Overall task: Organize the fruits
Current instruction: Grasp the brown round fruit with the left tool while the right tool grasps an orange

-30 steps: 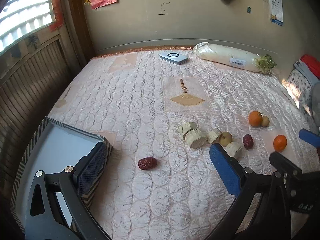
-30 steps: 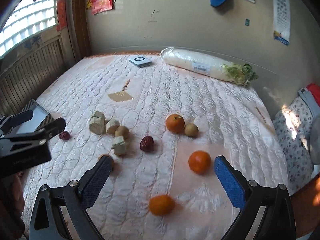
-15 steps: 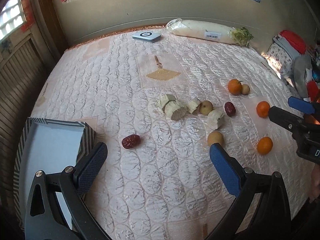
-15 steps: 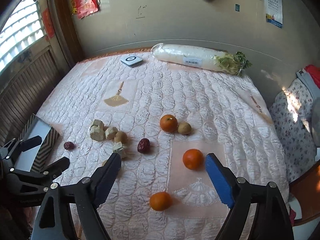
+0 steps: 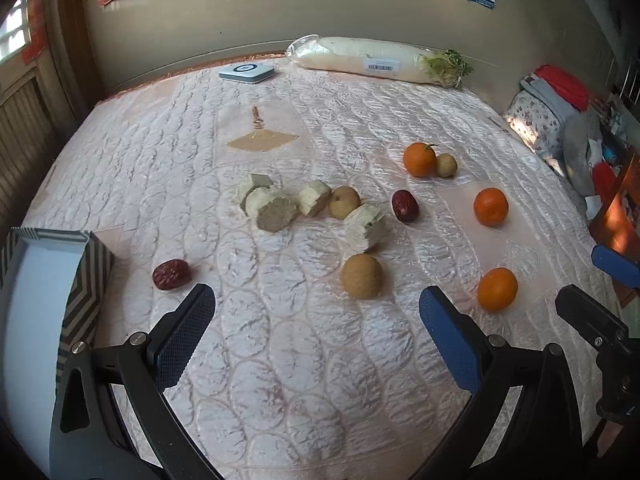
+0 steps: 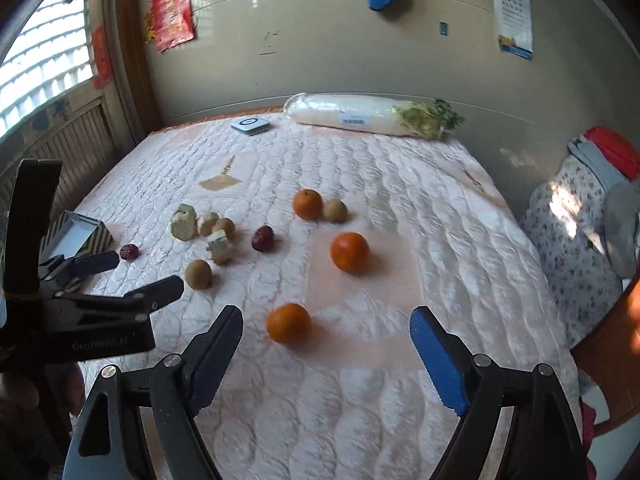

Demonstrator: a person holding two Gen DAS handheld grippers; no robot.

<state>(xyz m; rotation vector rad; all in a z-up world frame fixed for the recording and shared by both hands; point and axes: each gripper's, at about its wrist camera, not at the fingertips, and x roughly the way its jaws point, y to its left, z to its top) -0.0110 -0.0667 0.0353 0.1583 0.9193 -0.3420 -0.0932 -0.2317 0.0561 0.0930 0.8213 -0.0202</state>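
Note:
Fruit lies scattered on a pink quilted bed (image 5: pixel 280 380). My left gripper (image 5: pixel 316 320) is open and empty, low over the quilt. A round brown fruit (image 5: pixel 362 276) sits just ahead of it and a red date (image 5: pixel 171 275) lies off its left finger. Beyond are pale cut chunks (image 5: pixel 276 210), a second date (image 5: pixel 405 206) and three oranges, the nearest orange (image 5: pixel 497 289). A striped box (image 5: pixel 84 280) stands at the left. My right gripper (image 6: pixel 326 332) is open, with that orange (image 6: pixel 288 323) just past its left finger, untouched. The left gripper (image 6: pixel 132 276) shows at its left.
A wrapped white radish (image 5: pixel 372 60) and a small white device (image 5: pixel 246 72) lie by the back wall. Piled clothes (image 5: pixel 560 100) and a wooden chair (image 6: pixel 616 352) stand off the bed's right edge. The right gripper (image 5: pixel 600 284) pokes in at the left view's right side.
The left gripper swung right from the box, dipping towards the fruit, which looks nearer. The right gripper's jaws narrowed a little and it shifted across the bed. Nothing was picked up.

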